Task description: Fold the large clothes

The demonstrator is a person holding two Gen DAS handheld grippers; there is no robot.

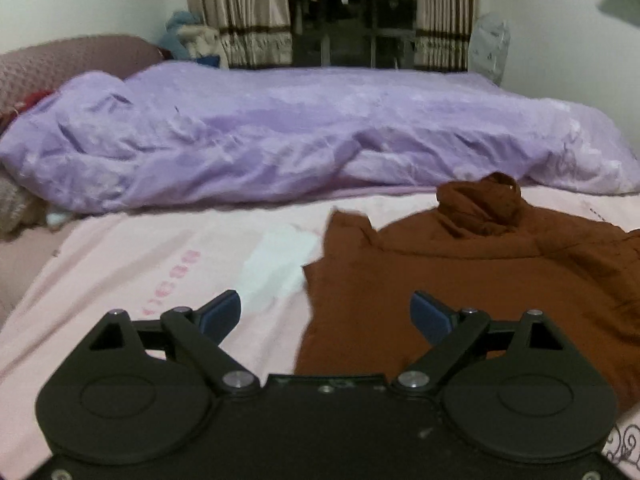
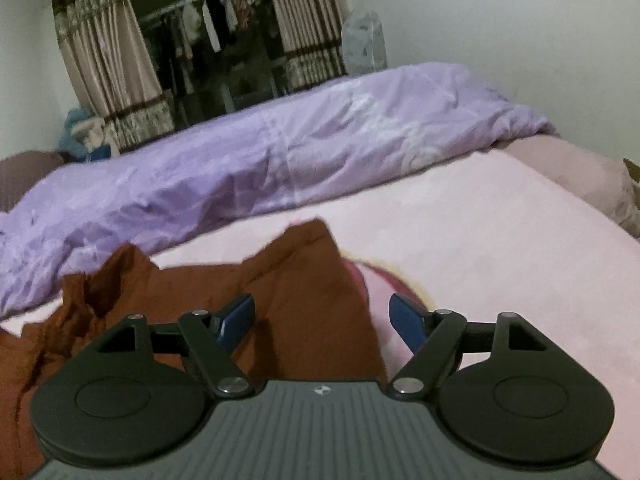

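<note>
A rust-brown hooded garment (image 1: 480,276) lies spread on the pink bed sheet (image 1: 140,256), its hood (image 1: 484,204) bunched at the far side. My left gripper (image 1: 326,314) is open over the garment's left edge, blue pads wide apart, nothing between them. In the right wrist view the same brown garment (image 2: 288,292) lies crumpled below and to the left. My right gripper (image 2: 322,320) is open above the garment's right edge, with the cloth under its left pad and pink sheet (image 2: 480,248) under the right one. Neither gripper holds cloth.
A rumpled lilac duvet (image 1: 280,136) runs across the far half of the bed. Behind it are striped curtains (image 1: 248,12) framing a dark window with hanging clothes. A dusky pink headboard or cushion (image 1: 60,64) stands at the far left. White walls close the right side.
</note>
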